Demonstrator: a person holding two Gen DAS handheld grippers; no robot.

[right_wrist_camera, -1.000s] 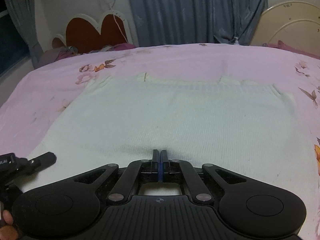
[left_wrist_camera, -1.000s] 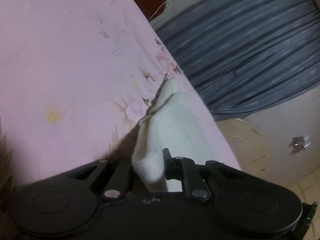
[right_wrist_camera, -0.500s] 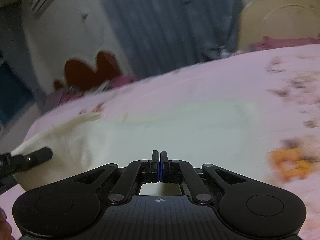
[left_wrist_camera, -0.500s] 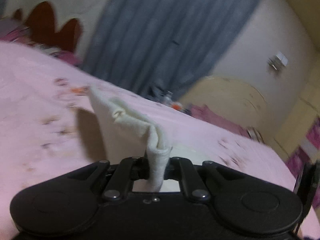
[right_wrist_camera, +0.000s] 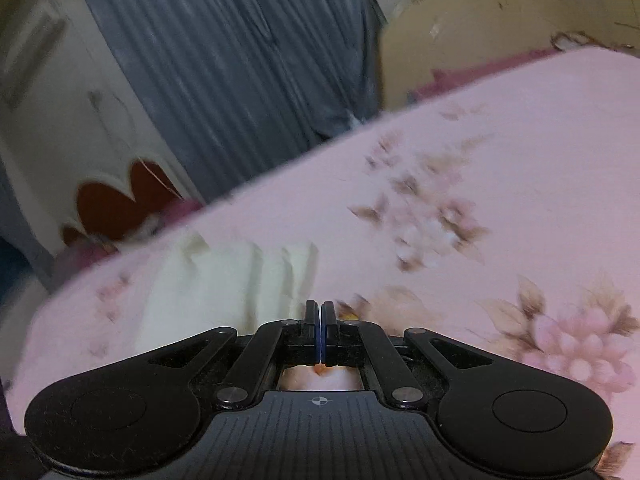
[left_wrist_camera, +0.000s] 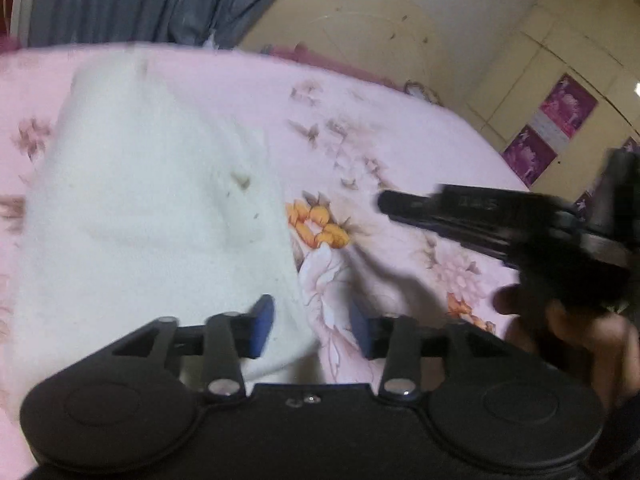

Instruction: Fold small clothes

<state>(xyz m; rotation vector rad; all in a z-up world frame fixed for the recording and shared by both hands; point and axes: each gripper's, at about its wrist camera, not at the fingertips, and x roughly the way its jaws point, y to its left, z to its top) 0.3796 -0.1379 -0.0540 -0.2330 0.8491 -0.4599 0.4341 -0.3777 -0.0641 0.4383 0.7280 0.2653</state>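
1. White knit garment [left_wrist_camera: 152, 208], small, cream-white, soft fuzzy texture; both views blurred.
2. Lies flat on the pink floral bed sheet [left_wrist_camera: 400, 140], folded over into a narrow strip running away from the camera in the left wrist view.
3. Right long edge is fairly straight; small dark flecks on the top layer near that edge.
4. In the right wrist view the garment [right_wrist_camera: 240, 280] shows ripples along its far end.

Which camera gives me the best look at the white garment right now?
The left wrist view. The white garment fills its left half, lying on the pink bedsheet, its right edge between the open left gripper fingers. The right wrist view shows only a rumpled strip of it beyond the shut right gripper.
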